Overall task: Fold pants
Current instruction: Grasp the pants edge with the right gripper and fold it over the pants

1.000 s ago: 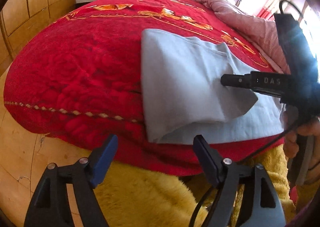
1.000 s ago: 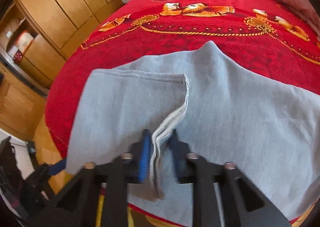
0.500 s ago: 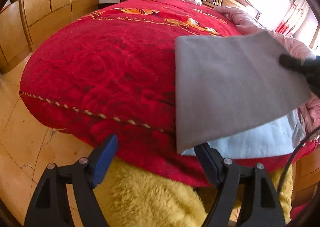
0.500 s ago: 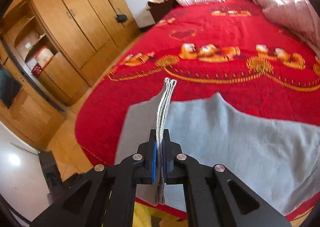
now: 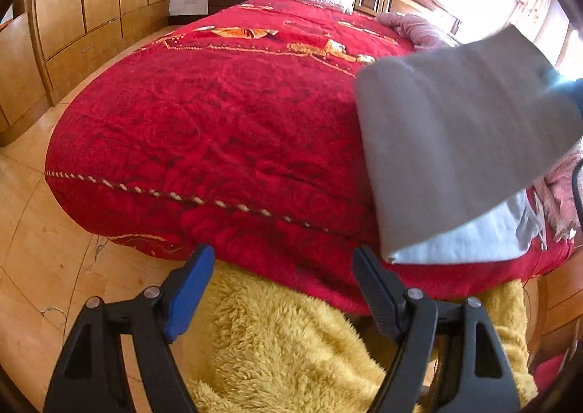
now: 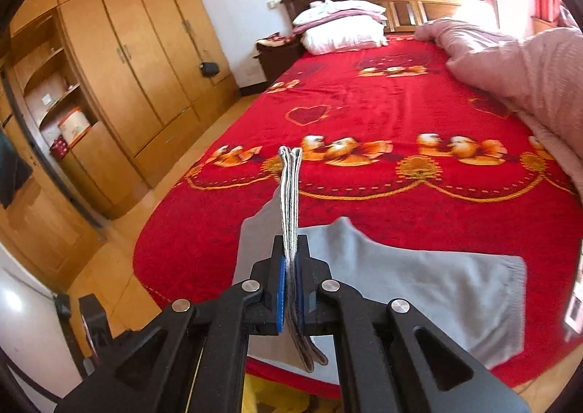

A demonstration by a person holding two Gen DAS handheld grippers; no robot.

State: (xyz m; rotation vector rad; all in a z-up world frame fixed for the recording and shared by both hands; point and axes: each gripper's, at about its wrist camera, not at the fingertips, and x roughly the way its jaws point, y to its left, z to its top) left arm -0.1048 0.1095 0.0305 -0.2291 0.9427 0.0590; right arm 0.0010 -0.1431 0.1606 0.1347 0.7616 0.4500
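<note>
The pants [image 6: 419, 289] are one pair, plain light grey knit, lying near the foot edge of the bed [image 6: 382, 194] on its red patterned cover. In the right wrist view they fill the lower middle and lower right of the frame, with a gathered waistband at the right end. One folded end is lifted off the bed: its stacked layers stand on edge as a thin strip running up the middle of the frame. In the left wrist view the raised part shows as a broad grey flap [image 5: 455, 143] at the right, over a paler layer resting on the cover.

The right tool [image 6: 289, 285] is clamped fully together on those stacked layers, blue pads pressing both sides, a short tail of cloth hanging below. The left tool [image 5: 280, 292], at the bottom of its frame, stands wide apart, holding and touching nothing, above a shaggy yellow blanket [image 5: 273, 340] at the foot of the bed.

Two tools, one pair of pants, two pillows [image 6: 342, 30] at the headboard.
</note>
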